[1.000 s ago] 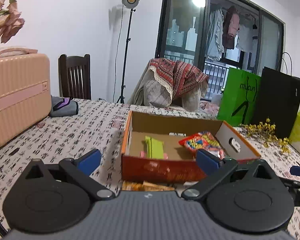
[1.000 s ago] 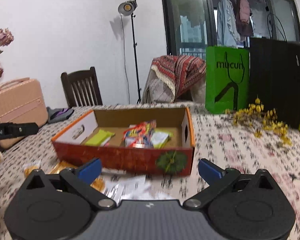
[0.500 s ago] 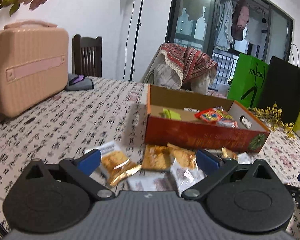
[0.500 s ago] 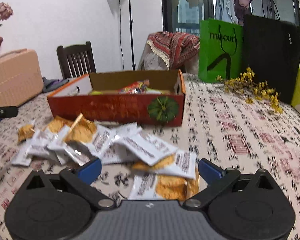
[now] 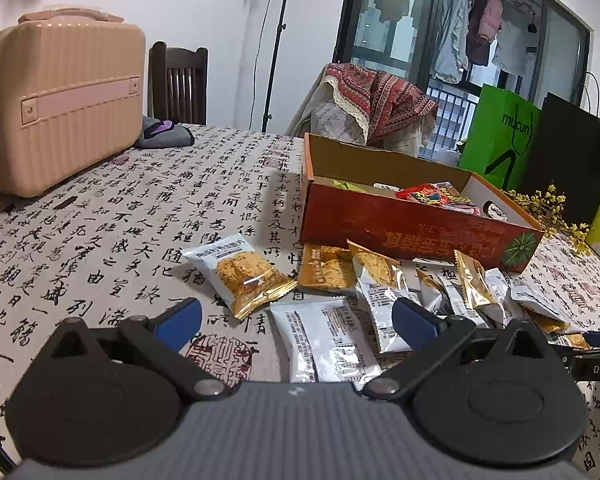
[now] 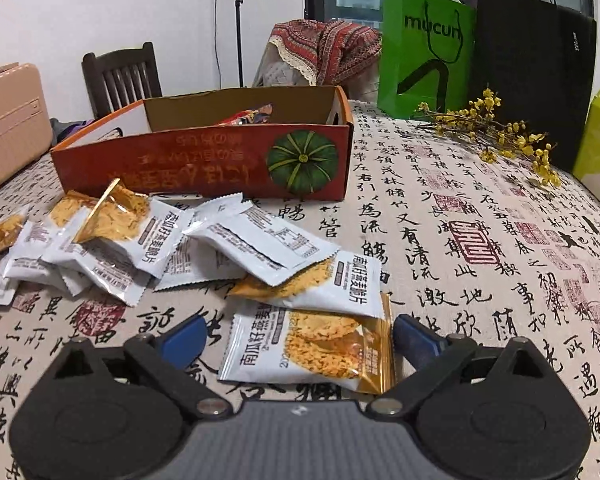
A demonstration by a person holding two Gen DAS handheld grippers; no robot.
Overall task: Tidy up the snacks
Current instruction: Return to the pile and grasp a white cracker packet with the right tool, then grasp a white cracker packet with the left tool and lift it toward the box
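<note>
An open red cardboard box point(image 5: 412, 228) with a pumpkin print holds a few colourful snack packs point(image 5: 436, 194); it also shows in the right wrist view point(image 6: 204, 164). Several white-and-gold cracker packets lie scattered on the tablecloth in front of it. My left gripper point(image 5: 296, 322) is open, low over a white packet point(image 5: 328, 340) lying face down between its fingers. My right gripper point(image 6: 298, 338) is open, low over a cracker packet point(image 6: 312, 346) that lies between its blue fingertips. Neither grips anything.
A pink suitcase point(image 5: 60, 96) stands at the table's left. A grey pouch point(image 5: 164, 136) and a wooden chair point(image 5: 178, 80) are behind it. Green point(image 6: 424, 48) and black point(image 6: 536, 60) bags and yellow dried flowers point(image 6: 496, 128) stand at the right.
Both grippers have dropped from box height down to the table and pulled back, so the scattered packets now lie between their open fingers. The jaws stayed open.
</note>
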